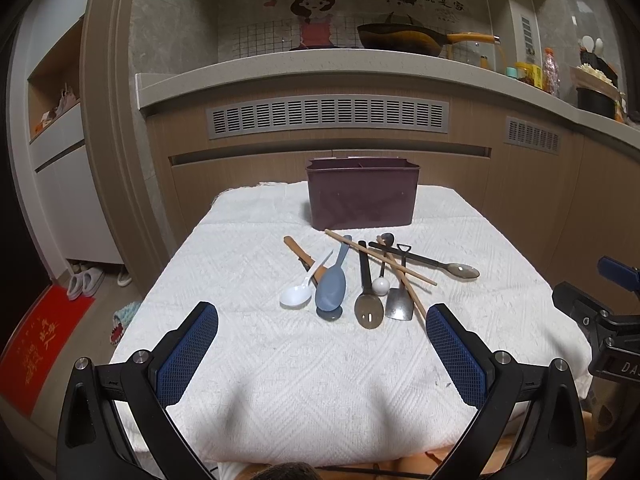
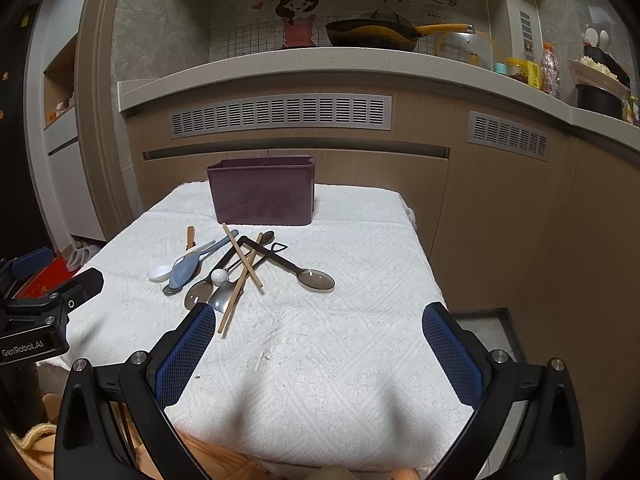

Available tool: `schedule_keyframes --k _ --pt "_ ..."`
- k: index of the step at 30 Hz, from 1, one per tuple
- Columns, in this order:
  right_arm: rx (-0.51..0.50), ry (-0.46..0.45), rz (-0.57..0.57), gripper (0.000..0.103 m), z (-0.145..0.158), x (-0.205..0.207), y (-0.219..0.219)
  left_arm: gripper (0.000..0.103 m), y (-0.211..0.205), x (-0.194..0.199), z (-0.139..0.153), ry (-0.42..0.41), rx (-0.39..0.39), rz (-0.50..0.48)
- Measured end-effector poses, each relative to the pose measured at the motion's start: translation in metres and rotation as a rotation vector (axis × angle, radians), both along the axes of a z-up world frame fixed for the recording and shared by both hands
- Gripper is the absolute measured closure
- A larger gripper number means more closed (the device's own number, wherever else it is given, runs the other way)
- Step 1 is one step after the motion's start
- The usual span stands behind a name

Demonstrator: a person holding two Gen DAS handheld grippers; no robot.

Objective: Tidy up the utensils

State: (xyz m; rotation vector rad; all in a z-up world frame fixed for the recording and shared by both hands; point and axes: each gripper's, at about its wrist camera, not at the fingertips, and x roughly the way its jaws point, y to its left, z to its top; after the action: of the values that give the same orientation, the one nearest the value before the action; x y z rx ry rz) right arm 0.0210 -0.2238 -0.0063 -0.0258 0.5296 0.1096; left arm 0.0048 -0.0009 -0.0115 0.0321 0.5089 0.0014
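Open left hand-held gripper, "GenRobot.AI" label, utensils, bin

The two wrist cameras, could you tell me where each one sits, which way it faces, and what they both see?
Left wrist view: sits behind the open left gripper, facing forward over the white cloth at the utensil pile and maroon utensil holder straight ahead; the right gripper's body shows at the right edge.
Right wrist view: sits behind the open right gripper, facing the same way from further right, so holder and pile lie left of centre; the left gripper's body shows at the left edge.
Shared: holder, chopsticks, blue spoon, white spoon, wok.
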Motion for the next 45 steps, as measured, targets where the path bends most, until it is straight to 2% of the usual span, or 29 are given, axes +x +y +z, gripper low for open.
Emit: schedule_keyframes --k 45 --pt "0.004 0.015 -0.002 0.0 0.0 0.003 -0.003 0.0 -0.002 -0.005 0.012 -0.027 0.01 0.001"
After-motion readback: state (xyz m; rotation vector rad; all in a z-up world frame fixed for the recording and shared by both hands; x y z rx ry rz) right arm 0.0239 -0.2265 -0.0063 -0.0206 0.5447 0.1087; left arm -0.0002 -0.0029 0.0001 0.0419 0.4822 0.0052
